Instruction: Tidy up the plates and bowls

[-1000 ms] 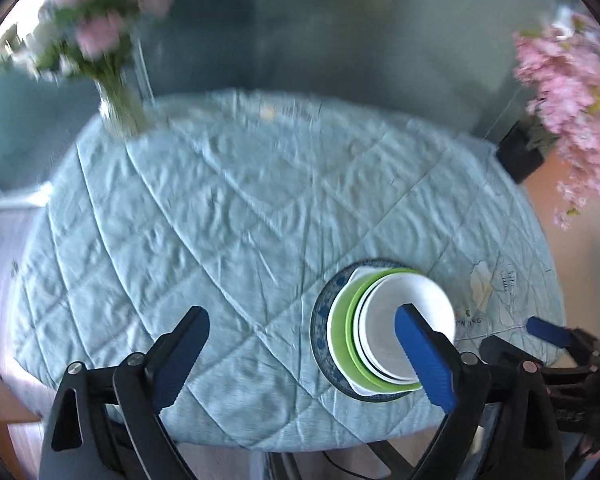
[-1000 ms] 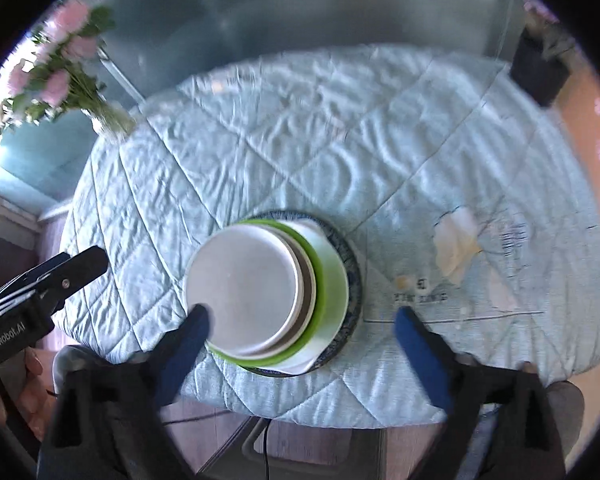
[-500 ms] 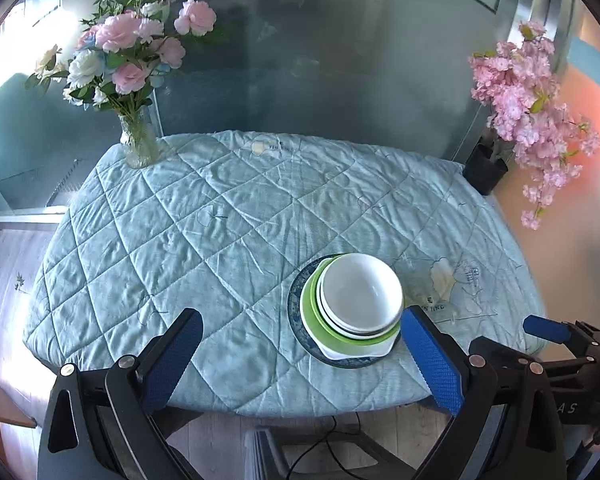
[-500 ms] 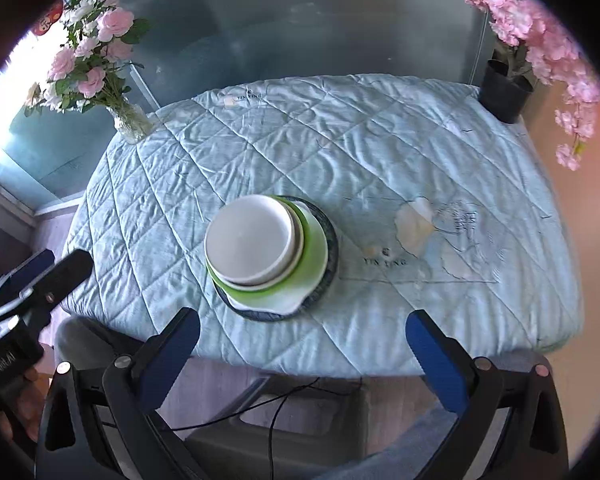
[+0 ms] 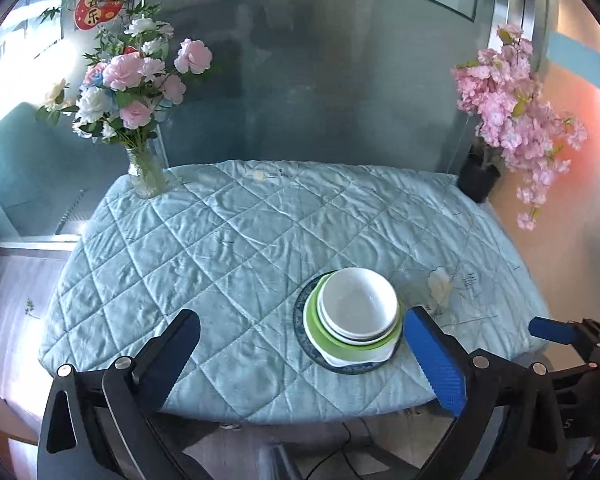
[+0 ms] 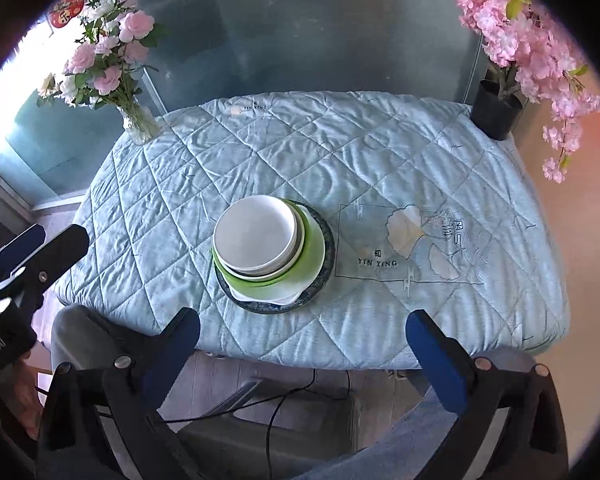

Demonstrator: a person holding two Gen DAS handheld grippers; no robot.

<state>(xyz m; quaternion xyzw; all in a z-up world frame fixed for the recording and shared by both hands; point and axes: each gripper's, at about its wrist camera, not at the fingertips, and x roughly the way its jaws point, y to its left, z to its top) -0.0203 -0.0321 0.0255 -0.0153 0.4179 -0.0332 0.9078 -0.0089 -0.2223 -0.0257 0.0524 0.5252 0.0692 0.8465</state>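
Observation:
A stack of dishes stands near the front edge of the table (image 5: 228,240): white bowls (image 5: 358,302) nested on a green plate (image 5: 316,334), on a white dish, on a dark blue patterned plate (image 5: 302,322). The right wrist view shows the same white bowls (image 6: 256,236) and green plate (image 6: 314,248). My left gripper (image 5: 301,319) hangs above the front edge with its jaws opening wide and nothing between them. My right gripper (image 6: 303,319) is open and empty, hanging in front of the table edge, apart from the stack.
A glass vase of pink and white flowers (image 5: 144,176) stands at the far left corner. A black pot of pink blossom (image 5: 478,180) stands at the far right corner. A quilted light blue cloth (image 6: 380,152) covers the table. A cable lies on the floor below.
Both grippers have drawn back and up from the stack, so the whole table now shows. The stack has stayed in place on the cloth.

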